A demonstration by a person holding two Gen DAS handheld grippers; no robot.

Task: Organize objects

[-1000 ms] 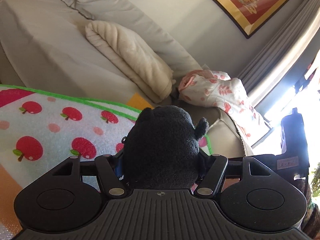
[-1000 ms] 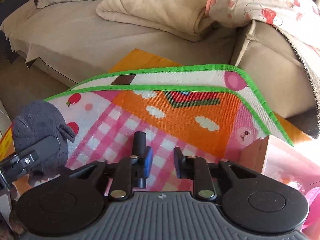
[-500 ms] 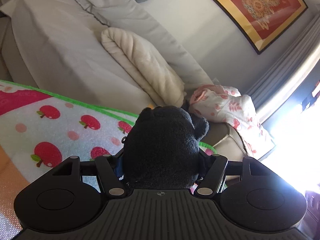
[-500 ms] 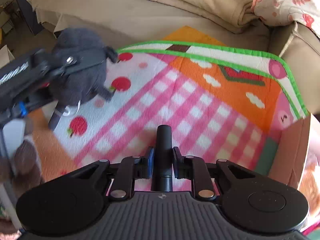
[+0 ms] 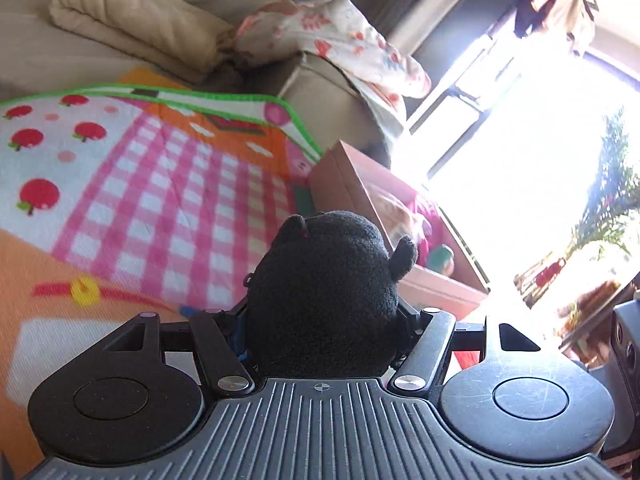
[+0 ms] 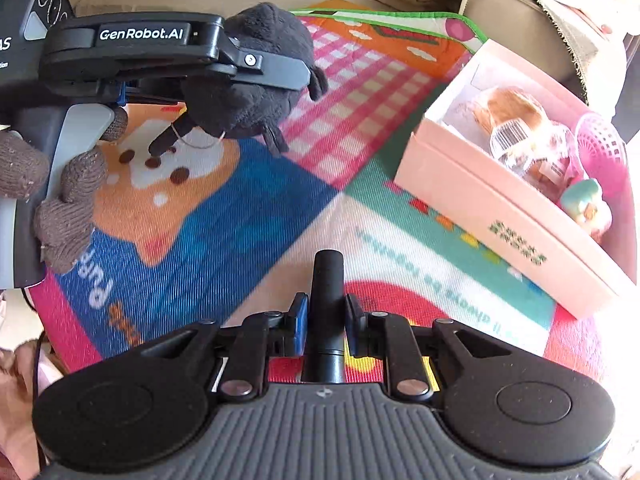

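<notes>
The left gripper is squeezing a soft black plush toy with small round ears between its two fingers. In the right wrist view the same left gripper sits at the upper left, with the plush toy pinched in it and held up in the air over the bright play mat with pink checks and red apples. The toy's thin legs hang down and do not touch the mat. A hand in a brown knit glove holds the left gripper's handle.

In the middle, low down, the right gripper is pressed tight on a black round stick — the stick points forward between the blue pads.

To the right sits a pale pink cardboard box with its top open, resting on the play mat. Inside it lie a wrapped brown bread roll, a bright pink plastic basket and a small round green and pink toy. In the left wrist view the box is just past the plush toy's head, ahead and to the right.

Behind the mat is a beige sofa with a folded cream blanket on it, and a white cloth with red flowers lies over the sofa arm — next to a very bright window.
</notes>
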